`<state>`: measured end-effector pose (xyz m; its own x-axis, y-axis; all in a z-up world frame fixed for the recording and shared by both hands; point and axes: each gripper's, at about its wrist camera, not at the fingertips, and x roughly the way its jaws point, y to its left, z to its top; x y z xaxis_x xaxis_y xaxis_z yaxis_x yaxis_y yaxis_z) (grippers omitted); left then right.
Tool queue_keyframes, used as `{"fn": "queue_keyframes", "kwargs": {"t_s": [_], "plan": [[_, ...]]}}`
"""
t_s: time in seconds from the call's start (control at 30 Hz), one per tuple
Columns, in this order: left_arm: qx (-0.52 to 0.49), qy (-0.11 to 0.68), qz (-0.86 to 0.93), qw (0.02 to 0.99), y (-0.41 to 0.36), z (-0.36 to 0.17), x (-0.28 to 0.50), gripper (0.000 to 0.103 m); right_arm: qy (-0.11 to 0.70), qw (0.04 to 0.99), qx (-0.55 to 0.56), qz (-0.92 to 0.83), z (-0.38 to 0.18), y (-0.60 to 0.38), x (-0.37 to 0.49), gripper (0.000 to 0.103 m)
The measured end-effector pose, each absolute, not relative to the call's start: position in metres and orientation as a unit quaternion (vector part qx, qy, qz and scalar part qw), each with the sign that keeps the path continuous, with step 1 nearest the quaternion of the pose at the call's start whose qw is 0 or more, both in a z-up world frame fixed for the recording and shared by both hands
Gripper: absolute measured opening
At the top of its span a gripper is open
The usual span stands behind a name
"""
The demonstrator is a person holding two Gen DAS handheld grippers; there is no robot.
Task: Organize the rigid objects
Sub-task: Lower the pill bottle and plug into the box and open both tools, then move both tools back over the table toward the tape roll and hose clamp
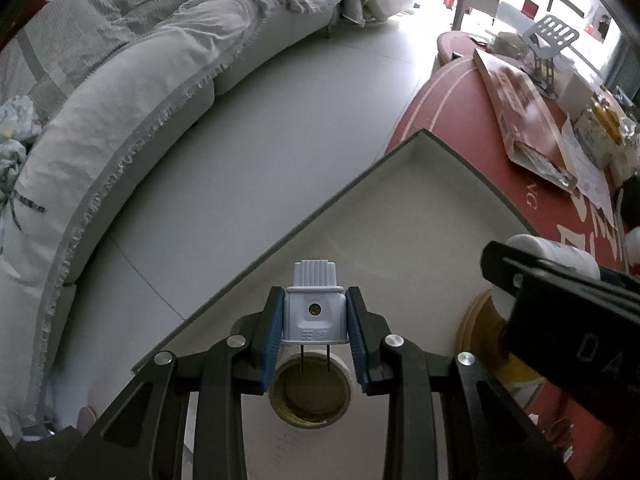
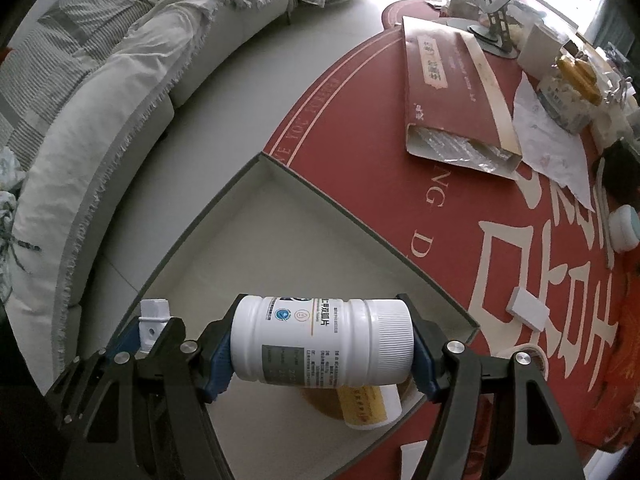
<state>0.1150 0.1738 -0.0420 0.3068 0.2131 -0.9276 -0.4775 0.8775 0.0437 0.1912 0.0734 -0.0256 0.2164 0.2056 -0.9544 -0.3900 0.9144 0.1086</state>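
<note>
My left gripper is shut on a pale blue two-pin plug, held above the grey shallow box; a roll of tape lies in the box below it. My right gripper is shut on a white pill bottle, held sideways over the same box. A yellow-labelled bottle lies in the box under it. The left gripper with the plug shows at the left of the right wrist view. The right gripper's side shows in the left wrist view.
The box sits at the edge of a red round table. On the table are a red flat carton, papers, a small white block, a white jar and a metal stand. A grey sofa curves on the left.
</note>
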Motion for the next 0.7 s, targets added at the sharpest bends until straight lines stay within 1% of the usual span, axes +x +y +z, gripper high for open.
{"fn": "queue_keyframes", "kwargs": {"t_s": [0.07,0.1,0.13,0.17,0.2,0.27,0.33,0.37,0.5,0.57,0.7], "plan": [[-0.119,0.549,0.210,0.800,0.171,-0.045,0.115,0.035,0.604,0.767,-0.079,0.204,-0.030,0.076,0.192,0.072],[-0.114,0.550,0.208,0.801,0.169,-0.045,0.116,0.046,0.610,0.759,-0.083,0.213,-0.032,0.078,0.191,0.073],[-0.110,0.549,0.207,0.802,0.168,-0.045,0.115,0.056,0.613,0.754,-0.089,0.217,-0.035,0.079,0.191,0.078],[-0.109,0.546,0.209,0.804,0.167,-0.044,0.114,0.079,0.613,0.755,-0.094,0.215,-0.036,0.079,0.189,0.091],[-0.109,0.540,0.213,0.807,0.168,-0.042,0.112,0.087,0.609,0.759,-0.097,0.208,-0.035,0.076,0.188,0.099],[-0.114,0.534,0.217,0.809,0.168,-0.039,0.109,0.088,0.595,0.773,-0.093,0.200,-0.030,0.067,0.185,0.099],[-0.121,0.546,0.213,0.801,0.170,-0.040,0.109,0.095,0.584,0.783,-0.086,0.196,-0.024,0.055,0.183,0.099],[-0.127,0.551,0.210,0.798,0.171,-0.041,0.109,0.103,0.576,0.790,-0.084,0.190,-0.020,0.045,0.181,0.099],[-0.135,0.539,0.219,0.802,0.169,-0.034,0.099,0.103,0.534,0.833,-0.073,0.121,-0.007,-0.011,0.180,0.099],[-0.142,0.534,0.219,0.804,0.167,-0.030,0.095,0.103,0.522,0.849,-0.055,0.060,-0.007,-0.051,0.188,0.099],[-0.142,0.530,0.215,0.808,0.159,-0.023,0.089,0.103,0.567,0.824,0.010,-0.013,-0.029,-0.120,0.207,0.099]]}}
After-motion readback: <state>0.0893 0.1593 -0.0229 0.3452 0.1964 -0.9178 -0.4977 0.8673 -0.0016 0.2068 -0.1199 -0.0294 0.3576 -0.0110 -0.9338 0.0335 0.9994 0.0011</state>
